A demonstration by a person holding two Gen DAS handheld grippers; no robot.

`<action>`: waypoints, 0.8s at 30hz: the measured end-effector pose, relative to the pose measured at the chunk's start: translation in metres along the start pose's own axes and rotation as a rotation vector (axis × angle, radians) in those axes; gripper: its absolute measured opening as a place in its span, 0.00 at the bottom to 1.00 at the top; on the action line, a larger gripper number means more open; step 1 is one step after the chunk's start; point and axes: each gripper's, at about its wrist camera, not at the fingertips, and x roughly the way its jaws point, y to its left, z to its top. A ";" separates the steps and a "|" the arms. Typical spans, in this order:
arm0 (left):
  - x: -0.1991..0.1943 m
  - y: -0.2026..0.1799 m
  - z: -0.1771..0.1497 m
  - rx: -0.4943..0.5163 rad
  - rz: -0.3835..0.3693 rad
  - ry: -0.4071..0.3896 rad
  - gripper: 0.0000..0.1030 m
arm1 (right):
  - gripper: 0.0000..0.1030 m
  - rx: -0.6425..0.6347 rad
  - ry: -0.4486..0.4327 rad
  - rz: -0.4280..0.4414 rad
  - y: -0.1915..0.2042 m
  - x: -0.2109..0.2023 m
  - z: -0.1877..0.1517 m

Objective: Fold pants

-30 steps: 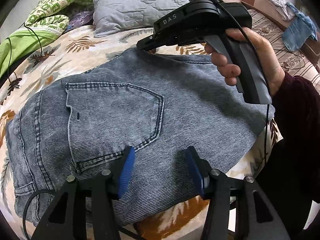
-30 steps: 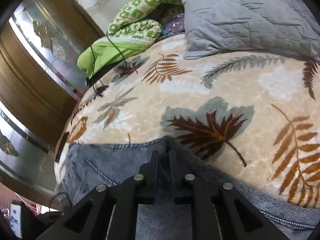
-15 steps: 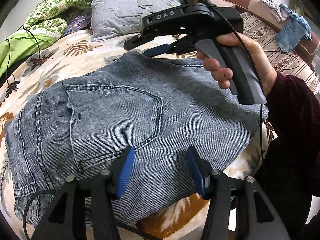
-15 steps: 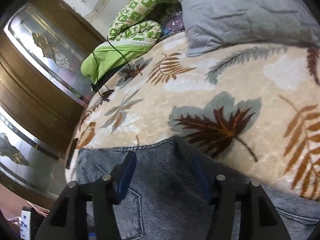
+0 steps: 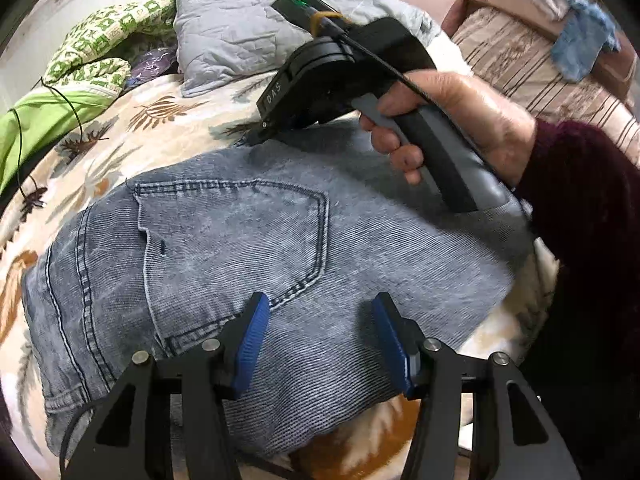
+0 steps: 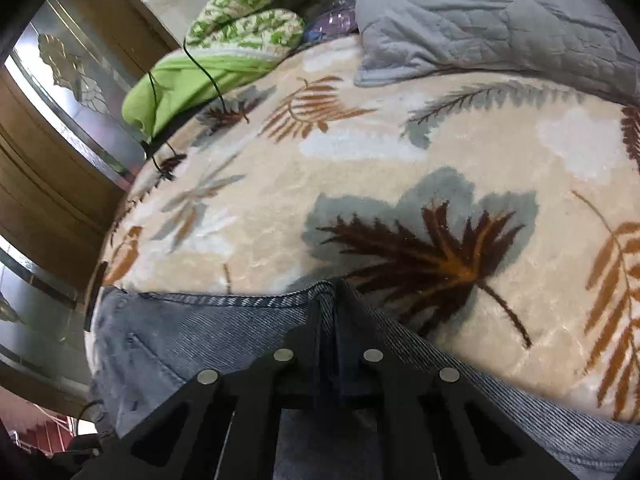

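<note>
Your right gripper (image 6: 328, 312) jaws pinch the pants' (image 5: 280, 248) far hem; the left gripper (image 5: 318, 334) jaws hover spread. Denim looks heavy and limp: grip seams.

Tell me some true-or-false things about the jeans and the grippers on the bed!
1. The right hand-held gripper is pinching the edge of the jeans. True.
2. The left hand-held gripper is shut on the jeans. False: its blue pads are wide apart above the denim.
3. The jeans lie on a leaf-patterned blanket. True.
4. A red pillow sits behind the jeans. False: the pillow is grey.
5. A back pocket shows on the jeans. True.
</note>
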 end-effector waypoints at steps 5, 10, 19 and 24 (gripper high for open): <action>0.016 0.000 0.010 0.050 0.073 0.009 0.56 | 0.04 0.032 0.001 0.011 -0.008 0.007 0.009; 0.028 0.013 0.025 -0.031 0.063 0.028 0.56 | 0.05 0.038 -0.017 -0.004 -0.008 0.010 0.011; 0.011 0.003 0.011 -0.045 0.040 0.017 0.57 | 0.09 0.148 -0.140 0.189 -0.027 -0.047 0.007; -0.008 0.001 0.003 -0.048 -0.008 -0.022 0.57 | 0.09 0.148 -0.135 0.228 -0.034 -0.087 -0.011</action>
